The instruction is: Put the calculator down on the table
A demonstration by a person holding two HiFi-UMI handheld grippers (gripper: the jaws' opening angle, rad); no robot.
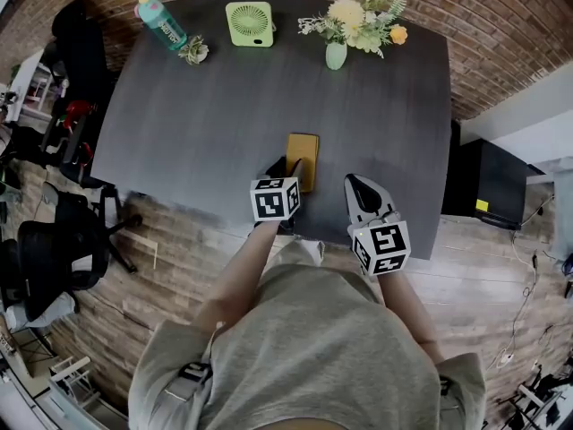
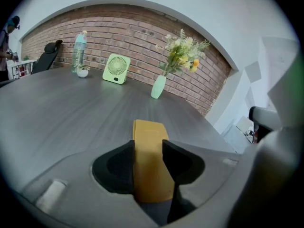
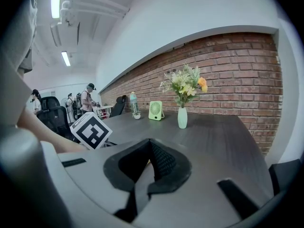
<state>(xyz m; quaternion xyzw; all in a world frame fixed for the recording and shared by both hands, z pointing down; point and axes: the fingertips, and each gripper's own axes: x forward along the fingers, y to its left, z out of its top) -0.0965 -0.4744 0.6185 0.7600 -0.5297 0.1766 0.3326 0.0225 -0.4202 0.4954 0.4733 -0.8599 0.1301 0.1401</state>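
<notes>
Down and flat on the desk (image 1: 197, 124) with the calculator (image 1: 303, 155): lower centre of the head view, close to the near edge, laid lengthwise up the frame. Looks set down already, judging by that flat lie. Brackets its near end with the left gripper (image 2: 148, 146), jaws spread to either side, black pads right beside the yellow edges and seemingly not squeezing. Too tight to call a gap in the left gripper view. Reads as a release pose, kept low and tilted down at the desk to avoid any drop or skid on letting go. Parks the right gripper (image 1: 361, 186) just right of the calculator, near the desk's front edge, jaws pressed together on nothing, ribbed pads meeting in the right gripper view. No job for that side here, hence the idle wait off to one side. Stays well apart from the vase of flowers (image 1: 336, 55), the green fan (image 1: 250, 22) and the bottle (image 1: 161, 21), all lined along the far edge at the top of the frame, so little risk of knocking those. Calls next, probably, for a straight pull back toward the bottom of the frame, pads held wide to avoid dragging the calculator along.
</notes>
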